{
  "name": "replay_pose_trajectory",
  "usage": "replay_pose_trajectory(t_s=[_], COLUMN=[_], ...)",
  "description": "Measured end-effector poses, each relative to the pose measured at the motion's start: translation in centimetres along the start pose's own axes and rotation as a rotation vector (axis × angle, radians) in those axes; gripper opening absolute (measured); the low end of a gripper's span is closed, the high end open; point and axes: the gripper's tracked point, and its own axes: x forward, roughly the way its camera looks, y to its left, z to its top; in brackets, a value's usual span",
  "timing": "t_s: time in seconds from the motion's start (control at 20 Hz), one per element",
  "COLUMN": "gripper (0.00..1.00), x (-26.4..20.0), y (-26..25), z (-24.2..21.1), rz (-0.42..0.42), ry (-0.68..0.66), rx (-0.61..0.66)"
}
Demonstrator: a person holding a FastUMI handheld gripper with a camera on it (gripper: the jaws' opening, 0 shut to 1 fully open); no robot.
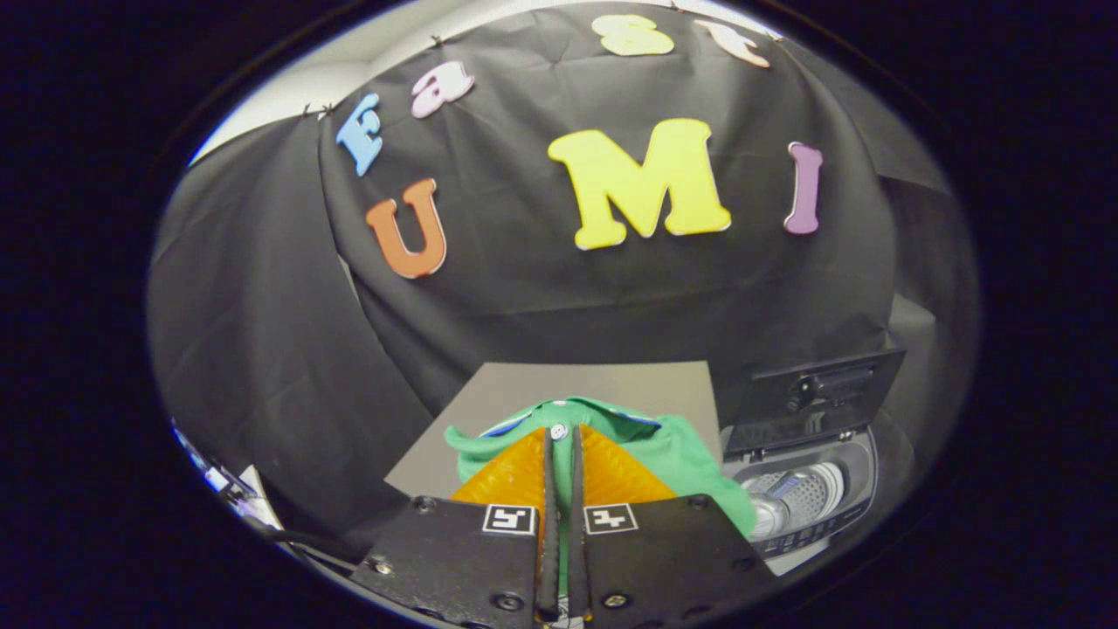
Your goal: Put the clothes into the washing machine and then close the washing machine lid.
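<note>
Gripper view: gripper [560, 445] pinching green shirt [690, 454] above grey table [576, 380].

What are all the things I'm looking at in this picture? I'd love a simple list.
Green shirt: one, green with a white button and a bit of blue at the collar, bunched up between and just ahead of the fingers, over the grey surface.
Grey surface: one, grey, flat, under and beyond the shirt.
Washing machine: one, small, silver drum with a dark rim, beside the shirt; open at the top.
Washing machine lid: one, dark, raised upright behind the drum.
Black cloth: one, black, the booth's wall behind everything.
Gripper: one, fingers nearly together, pinching the shirt's fabric by the button.
</note>
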Motion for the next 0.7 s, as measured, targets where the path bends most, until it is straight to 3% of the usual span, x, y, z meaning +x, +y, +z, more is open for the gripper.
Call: replay_pose_trajectory(t_s=[0.4,0.7], gripper=[0.07,0.08], x=[-11.2,-14.7], y=[-10.0,-20.8], z=[7.2,9.0], rz=[-0.114,-0.255], ry=[-0.154,-0.194], rx=[0.022,0.032])
